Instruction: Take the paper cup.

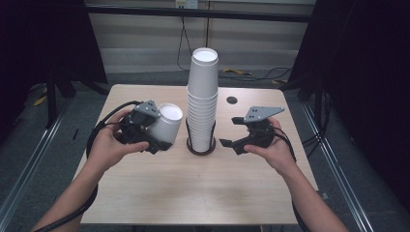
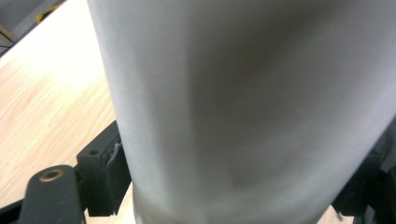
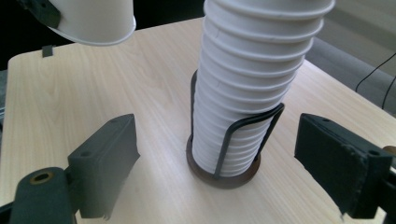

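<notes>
A tall stack of white paper cups (image 1: 202,101) stands in a dark wire holder (image 1: 200,145) at the middle of the wooden table (image 1: 193,193). To its left, my left gripper (image 1: 157,137) is shut on a single white paper cup (image 1: 167,123), tilted and held off the table; its wall (image 2: 243,112) sits squeezed between the black pads. My right gripper (image 1: 232,133) hovers just right of the holder, open, aimed at the stack (image 3: 252,93), nothing between its jaws. The held cup (image 3: 93,18) hangs at the upper left of the right gripper view.
A small round hole (image 1: 232,100) lies in the tabletop behind the right gripper. Metal rails (image 1: 333,164) run along both sides of the table, and cables (image 1: 241,72) trail on the floor beyond its far edge.
</notes>
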Action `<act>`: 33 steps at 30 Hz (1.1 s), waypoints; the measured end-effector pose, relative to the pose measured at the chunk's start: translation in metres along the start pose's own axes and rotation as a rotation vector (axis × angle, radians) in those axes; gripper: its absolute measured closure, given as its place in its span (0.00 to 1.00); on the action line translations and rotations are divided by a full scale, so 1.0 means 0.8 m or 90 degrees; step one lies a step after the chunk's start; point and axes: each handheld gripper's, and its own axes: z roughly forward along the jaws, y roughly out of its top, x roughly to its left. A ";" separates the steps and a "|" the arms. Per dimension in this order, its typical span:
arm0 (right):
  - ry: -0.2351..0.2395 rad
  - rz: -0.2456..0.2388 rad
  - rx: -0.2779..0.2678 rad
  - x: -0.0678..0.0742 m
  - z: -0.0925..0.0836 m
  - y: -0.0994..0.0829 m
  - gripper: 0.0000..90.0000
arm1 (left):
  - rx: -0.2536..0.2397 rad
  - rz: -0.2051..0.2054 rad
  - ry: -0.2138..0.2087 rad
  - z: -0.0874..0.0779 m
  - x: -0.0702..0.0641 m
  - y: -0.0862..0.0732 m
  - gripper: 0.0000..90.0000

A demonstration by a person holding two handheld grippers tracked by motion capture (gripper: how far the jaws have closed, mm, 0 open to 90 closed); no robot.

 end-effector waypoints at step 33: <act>0.093 -0.052 0.038 0.019 0.010 -0.026 0.15 | 0.125 0.091 -0.042 0.059 -0.050 0.011 0.19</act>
